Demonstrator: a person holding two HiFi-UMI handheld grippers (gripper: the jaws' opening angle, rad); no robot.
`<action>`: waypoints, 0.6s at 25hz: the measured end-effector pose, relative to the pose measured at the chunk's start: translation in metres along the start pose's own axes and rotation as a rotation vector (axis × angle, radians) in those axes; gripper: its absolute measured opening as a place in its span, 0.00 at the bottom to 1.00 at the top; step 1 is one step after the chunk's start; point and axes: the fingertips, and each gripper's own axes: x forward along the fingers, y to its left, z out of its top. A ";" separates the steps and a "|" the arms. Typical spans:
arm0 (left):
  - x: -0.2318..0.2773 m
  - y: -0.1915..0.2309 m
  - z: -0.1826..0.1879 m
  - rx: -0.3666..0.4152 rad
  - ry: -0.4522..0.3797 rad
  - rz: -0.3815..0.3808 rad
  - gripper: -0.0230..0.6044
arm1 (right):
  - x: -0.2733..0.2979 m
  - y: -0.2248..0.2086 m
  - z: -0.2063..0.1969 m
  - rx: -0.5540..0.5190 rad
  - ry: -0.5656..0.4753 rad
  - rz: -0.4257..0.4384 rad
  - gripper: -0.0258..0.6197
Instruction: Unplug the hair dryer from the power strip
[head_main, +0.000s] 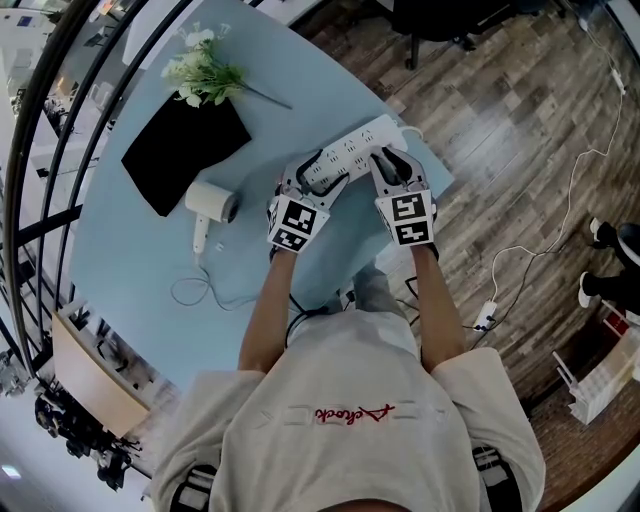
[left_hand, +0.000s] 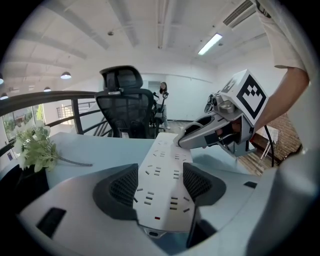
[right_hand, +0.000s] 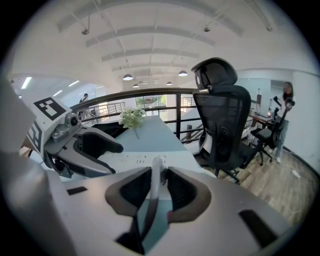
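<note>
The left tongs are clamped on the near end of the white power strip, one dark pad pressed to each long edge and the socket rows facing up between them. The right tongs stand roughly half closed and pinch a pale cord that rises between the pads towards the strip's edge. Whether this is the dryer's own lead cannot be told.

Only the head view shows the hair dryer. It lies on the desk well to the left of the power strip and is untouched, with its thin cable looped on the side nearer the person. The same view shows a black mat left of the strip. The left gripper view alone shows the strip's sockets close up, with the tip of the right tongs at the strip's right edge. The right gripper view shows the left tongs from the side, at the strip's left.

The desk is light blue, with white flowers lying past the mat, far from the strip. Beyond the strip's far end stand a black office chair and a dark railing. The floor is wood planks, the ceiling is white with strip lights, and a person stands far behind the chair
</note>
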 end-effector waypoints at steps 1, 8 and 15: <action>0.000 0.000 0.000 -0.001 0.004 0.000 0.48 | 0.000 0.000 0.000 0.003 0.002 0.003 0.22; 0.002 0.002 0.000 -0.003 0.022 -0.001 0.48 | -0.007 -0.006 0.048 -0.011 -0.107 -0.031 0.22; -0.001 0.002 0.003 0.000 0.017 0.012 0.48 | -0.016 -0.011 0.043 0.015 -0.099 -0.017 0.22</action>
